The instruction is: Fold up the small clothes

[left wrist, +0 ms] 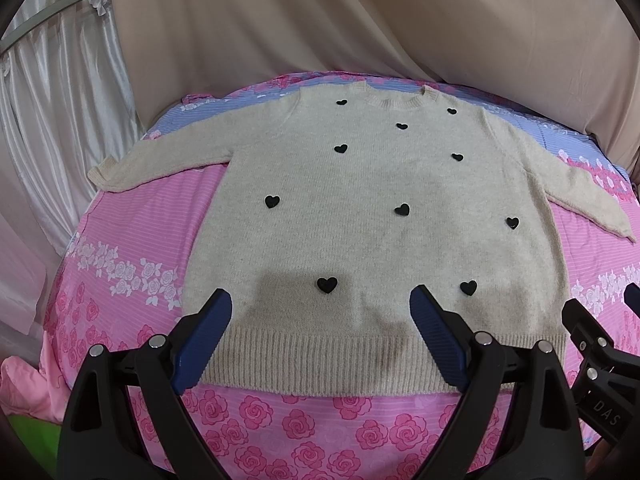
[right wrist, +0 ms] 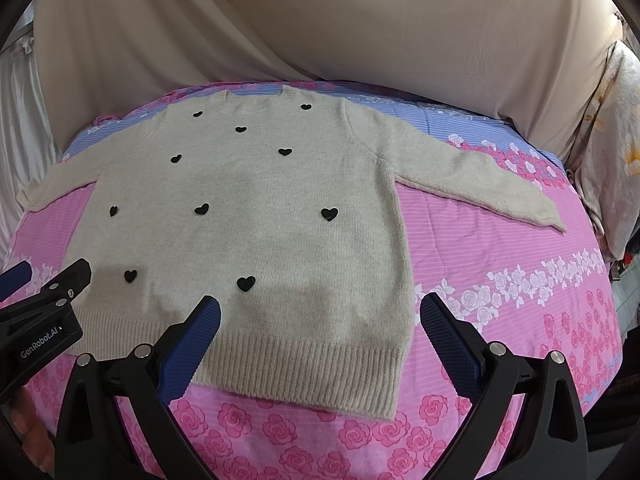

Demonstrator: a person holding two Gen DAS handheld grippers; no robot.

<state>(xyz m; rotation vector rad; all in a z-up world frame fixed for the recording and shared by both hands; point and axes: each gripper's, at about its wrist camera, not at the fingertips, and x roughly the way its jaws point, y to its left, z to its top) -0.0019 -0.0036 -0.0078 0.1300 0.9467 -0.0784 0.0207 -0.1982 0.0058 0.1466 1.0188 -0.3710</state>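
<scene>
The room is closed in by a beige draped cloth (left wrist: 320,20) hanging behind the bed, with pale satin curtains (left wrist: 60,92) to the left of it in the left wrist view. Below these, the work surface is a bed covered by a pink rose-print sheet (left wrist: 132,216) with a blue striped band along its far edge; it looks padded and yielding, so anything pressed down on it will likely sink a little. On that sheet lies the cream knit sweater (left wrist: 360,200), face up and spread flat, neckline away from the viewer, ribbed hem (left wrist: 340,360) nearest, both sleeves stretched outward, and small black hearts (left wrist: 327,285) scattered over the front. In my judgement the garment is soft, light and limp, fuzzy rather than slippery, not fragile, though the knit could stretch or snag and the heart appliqués are best left out of any pinch. The sound holds appear to be the hem corners, the sleeve cuffs (right wrist: 556,224) and the shoulders. The left gripper (left wrist: 320,328) hovers over the hem with its blue pads spread wide, holding nothing. The right gripper (right wrist: 320,332) is likewise wide open and empty, poised above the sweater's right hem corner.
</scene>
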